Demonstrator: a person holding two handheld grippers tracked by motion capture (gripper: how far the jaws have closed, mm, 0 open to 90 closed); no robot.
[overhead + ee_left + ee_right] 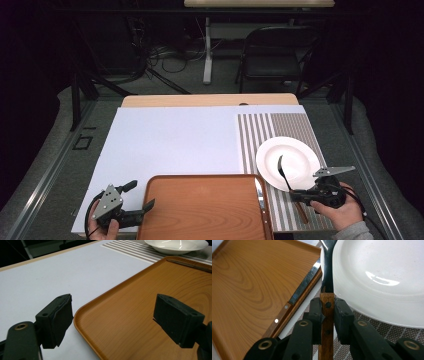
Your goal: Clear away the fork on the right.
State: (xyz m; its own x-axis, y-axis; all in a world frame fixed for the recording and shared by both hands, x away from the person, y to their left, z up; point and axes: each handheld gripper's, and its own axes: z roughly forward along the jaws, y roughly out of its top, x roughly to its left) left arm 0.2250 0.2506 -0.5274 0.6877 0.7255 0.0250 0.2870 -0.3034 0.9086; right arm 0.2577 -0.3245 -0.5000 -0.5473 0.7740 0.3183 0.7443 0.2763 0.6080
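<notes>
Two tongs work this tabletop point(165, 140), and we take them from left to right. Our left tongs point(142, 200) hover at the near left corner of the rectangular brown wooden tray point(205, 210), spread wide and holding nothing; in the left gripper view the two black pads stand well apart, one over the white sheet, the other over the tray's rim point(105, 300). Along the tray's right edge lies a wooden-handled steel knife point(299, 293), its long axis running with that edge, away from us.

Farther right, our right tongs point(328, 315) are pressed together on the brown wooden handle of a dark metal fork point(327, 277). In the high view the fork point(283, 172) slants up and to the left from the right tongs point(300, 195), so its head hangs over the near left part of the round white ceramic plate point(295, 152), which sits on the grey striped placemat point(260, 130). That is the relation the coming move turns on, we judge: the fork's long axis points away from us, the tray lies just to its left, and the right hand is far nearer to it than the left. Whether the tines touch the plate we cannot tell.
</notes>
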